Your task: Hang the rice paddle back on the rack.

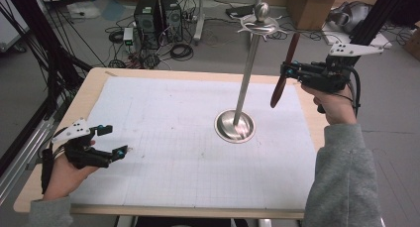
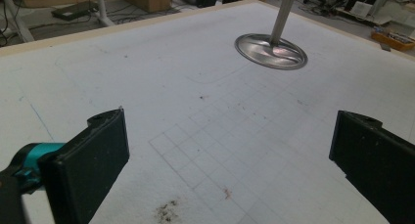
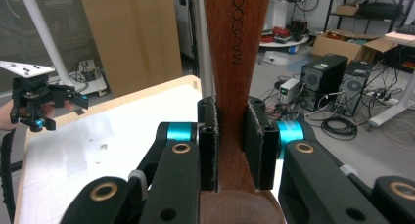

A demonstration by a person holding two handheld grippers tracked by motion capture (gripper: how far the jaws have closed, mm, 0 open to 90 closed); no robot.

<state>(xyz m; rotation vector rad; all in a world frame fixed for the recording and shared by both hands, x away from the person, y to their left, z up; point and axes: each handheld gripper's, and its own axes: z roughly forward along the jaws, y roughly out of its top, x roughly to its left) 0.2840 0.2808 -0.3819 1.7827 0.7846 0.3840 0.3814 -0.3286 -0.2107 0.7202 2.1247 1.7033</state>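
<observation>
1. At the table's [image 1: 89, 95] near left corner I have my left gripper [image 1: 113, 141] low over the white grid sheet [image 1: 173, 138]. Its jaws stand wide apart with nothing between them; in the left gripper view I see bare sheet between the two black pads.

2. Toward the middle, somewhat right of centre, the metal stand [image 1: 246, 83] rises upright from its round base [image 1: 235, 126], which sits flat on the sheet. At its top there is a ball knob [image 1: 261, 10] above a ring of hooks [image 1: 257, 25].

3. At the table's right edge, near the far corner, my right gripper [image 1: 286, 71] is held up in the air, well above the surface. Its jaws are clamped on a wooden utensil [image 1: 284, 73], gripping the narrow handle partway along its length.

4. The utensil hangs nearly upright, tilted a little, just right of the stand's pole and apart from it. Its upper end reaches close to the hooks; whether it touches one I cannot tell.

5. In the right gripper view the pads [image 3: 209, 145] press both sides of the brown wood [image 3: 234, 62], which bears stamped lettering.
</observation>
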